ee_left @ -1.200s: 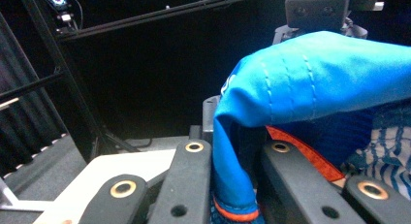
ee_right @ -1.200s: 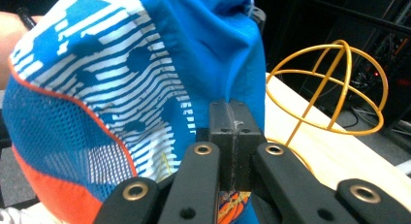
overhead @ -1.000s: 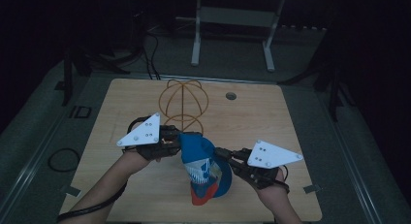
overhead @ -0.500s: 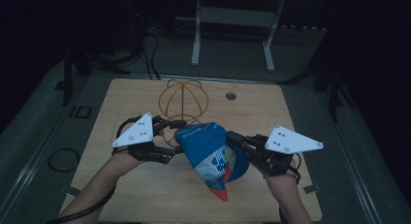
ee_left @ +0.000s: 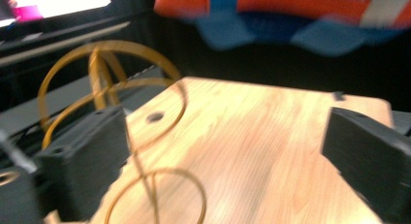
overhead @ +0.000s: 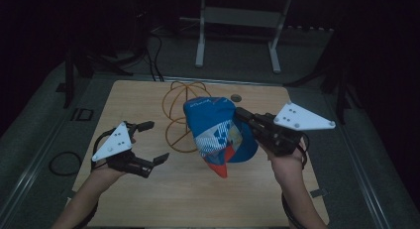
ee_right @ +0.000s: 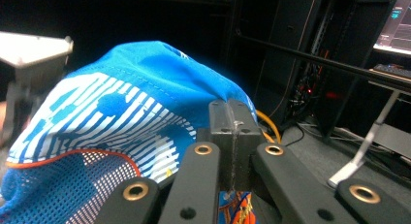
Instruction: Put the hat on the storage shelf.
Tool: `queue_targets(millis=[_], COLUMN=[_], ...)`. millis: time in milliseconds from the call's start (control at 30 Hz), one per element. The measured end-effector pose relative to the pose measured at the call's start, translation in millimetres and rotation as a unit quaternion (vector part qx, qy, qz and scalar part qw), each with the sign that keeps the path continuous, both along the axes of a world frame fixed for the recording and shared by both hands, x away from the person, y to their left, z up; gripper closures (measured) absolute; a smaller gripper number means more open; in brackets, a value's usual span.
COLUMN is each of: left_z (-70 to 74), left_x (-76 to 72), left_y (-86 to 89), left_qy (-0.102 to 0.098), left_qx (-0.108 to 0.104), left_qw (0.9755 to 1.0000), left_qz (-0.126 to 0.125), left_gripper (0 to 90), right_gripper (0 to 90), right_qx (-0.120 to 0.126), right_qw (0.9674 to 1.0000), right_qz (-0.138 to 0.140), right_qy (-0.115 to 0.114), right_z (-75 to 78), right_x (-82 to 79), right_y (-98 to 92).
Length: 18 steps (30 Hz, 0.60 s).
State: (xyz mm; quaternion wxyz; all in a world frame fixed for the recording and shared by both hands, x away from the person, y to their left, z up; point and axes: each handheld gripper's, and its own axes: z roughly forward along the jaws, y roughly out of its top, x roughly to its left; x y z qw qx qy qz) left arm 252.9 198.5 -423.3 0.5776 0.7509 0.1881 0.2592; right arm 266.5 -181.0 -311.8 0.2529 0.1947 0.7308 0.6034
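Dim room, table (overhead: 148, 110) lit from above; left gripper view motion-blurred; right gripper view sharper.

Bare table (overhead: 129, 100) lies open at left and along the bottom. At centre the wire globe (overhead: 179, 121) and the held cap (overhead: 215, 132) beside it block passage.

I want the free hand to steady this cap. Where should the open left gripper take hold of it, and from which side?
Probably the orange-red brim tip, approached from the person's left. The cap hangs off the table, pinched at its right edge by the right gripper; the brim points down toward the open left gripper, a thin flat edge that its jaws could close across.
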Motion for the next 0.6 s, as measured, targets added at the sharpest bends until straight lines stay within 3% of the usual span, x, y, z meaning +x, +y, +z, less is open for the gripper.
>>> queue_targets(millis=[133,267,467,600], left_z=[-26.1,-50.9,-84.2,-106.2], left_x=[-5.7,-10.0,-16.8,-22.4], left_y=[11.4,19.3,26.3,24.6], left_qy=[0.009,0.02,0.036,0.04], left_qx=[0.013,-0.002,-0.013,0.0], left_qw=[0.9986,0.9962,0.9919,0.9895], left_qz=[0.052,0.085,0.121,0.139], left_gripper=[2.3,2.3,2.3,2.3], right_gripper=[90.0,90.0,90.0,90.0], right_qx=[-0.002,-0.002,0.002,-0.004], right_qw=[0.9999,0.9996,0.9994,0.9994], right_qz=[-0.013,-0.026,-0.034,-0.034], right_qy=[-0.005,-0.007,0.001,0.008], right_z=[9.8,19.8,31.6,34.8], right_x=[11.0,26.1,50.2,65.4], right_y=[9.8,20.5,40.4,59.3])
